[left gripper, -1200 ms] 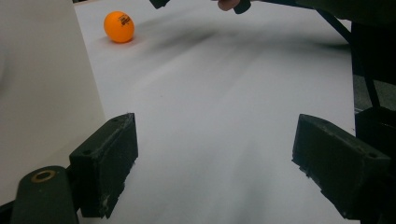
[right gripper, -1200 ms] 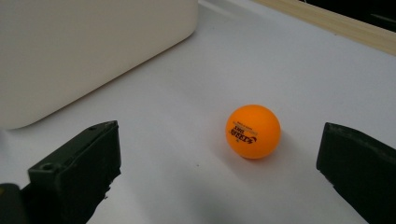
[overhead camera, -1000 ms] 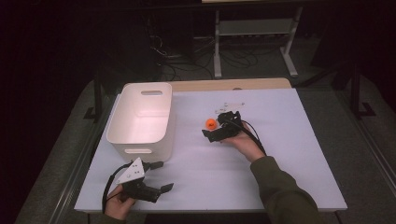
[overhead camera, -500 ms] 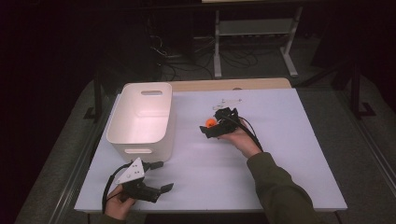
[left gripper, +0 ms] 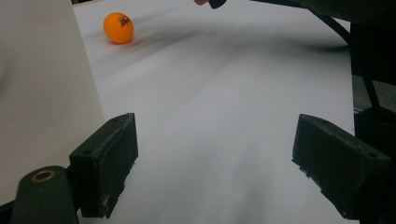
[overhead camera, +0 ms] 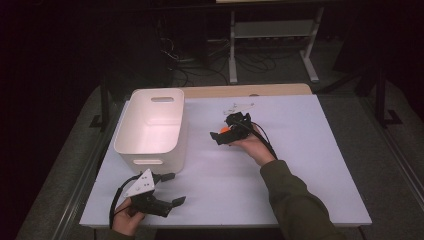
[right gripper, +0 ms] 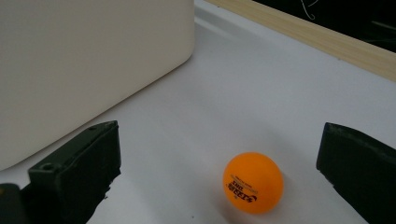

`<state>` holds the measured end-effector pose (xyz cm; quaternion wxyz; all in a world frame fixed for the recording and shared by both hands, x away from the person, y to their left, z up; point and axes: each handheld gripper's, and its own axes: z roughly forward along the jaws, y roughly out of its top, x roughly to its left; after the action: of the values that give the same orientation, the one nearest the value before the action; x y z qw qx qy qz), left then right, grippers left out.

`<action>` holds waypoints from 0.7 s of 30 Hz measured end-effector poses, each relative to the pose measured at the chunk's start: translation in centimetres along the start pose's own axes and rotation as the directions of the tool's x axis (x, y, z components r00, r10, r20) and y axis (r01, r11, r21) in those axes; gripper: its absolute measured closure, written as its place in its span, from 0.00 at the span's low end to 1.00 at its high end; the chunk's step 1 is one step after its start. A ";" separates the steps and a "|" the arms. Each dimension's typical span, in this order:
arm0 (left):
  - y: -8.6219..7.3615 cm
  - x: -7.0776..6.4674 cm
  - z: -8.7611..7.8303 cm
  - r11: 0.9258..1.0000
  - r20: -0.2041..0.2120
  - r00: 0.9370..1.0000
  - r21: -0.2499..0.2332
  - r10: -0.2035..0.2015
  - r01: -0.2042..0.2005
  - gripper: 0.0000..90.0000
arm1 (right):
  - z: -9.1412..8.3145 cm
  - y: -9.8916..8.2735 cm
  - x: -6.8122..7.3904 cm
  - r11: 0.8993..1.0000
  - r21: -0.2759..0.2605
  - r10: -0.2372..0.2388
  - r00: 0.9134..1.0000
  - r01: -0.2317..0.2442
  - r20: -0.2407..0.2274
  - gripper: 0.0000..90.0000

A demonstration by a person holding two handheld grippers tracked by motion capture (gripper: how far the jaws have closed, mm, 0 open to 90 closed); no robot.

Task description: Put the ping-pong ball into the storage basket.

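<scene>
High view: compared with a second earlier, my right gripper (overhead camera: 223,137) had edged slightly left toward the orange ball (overhead camera: 224,130); my left gripper (overhead camera: 170,189) had not shifted from the near left corner of the table (overhead camera: 320,165). The ball lay at the right gripper's tips near the table's middle, right of the white bin (overhead camera: 152,127). The bin was a smooth, round-cornered rectangular tub with a slot handle at its far end. Open white surface lay right of my sleeve (overhead camera: 295,200) and between the two grippers. A wooden strip (overhead camera: 245,90) ran along the far edge.

Left gripper view: my jaws stood wide apart over bare matte table (left gripper: 224,116), holding nothing. The bin wall (left gripper: 42,93) rose close on the left. The ball (left gripper: 118,28) sat far ahead beside that wall.

Right gripper view: my jaws were spread, the glossy ball (right gripper: 252,182), printed with dark lettering, resting on the table (right gripper: 261,93) between them, nearer the right jaw, touching neither. The bin's rounded corner (right gripper: 93,51) stood to the left; the wooden strip (right gripper: 317,39) crossed the far right.
</scene>
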<state>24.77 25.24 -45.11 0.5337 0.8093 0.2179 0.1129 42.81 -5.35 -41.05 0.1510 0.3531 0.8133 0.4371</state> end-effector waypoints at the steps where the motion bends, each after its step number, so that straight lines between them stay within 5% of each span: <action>1: 0.0 0.0 0.0 1.000 0.000 1.000 0.000 0.000 0.000 0.16 | 0.1 0.0 0.0 1.000 0.001 0.002 1.000 -0.002 0.001 0.00; 21: 0.0 0.0 0.0 1.000 0.002 1.000 -0.003 0.002 -0.002 0.16 | 1.7 0.0 -1.1 0.999 0.009 0.032 0.998 -0.033 0.046 0.00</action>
<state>24.75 25.25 -45.11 0.5352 0.8087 0.2165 0.1128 44.53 -5.10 -42.07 0.1606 0.3769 0.8060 0.4271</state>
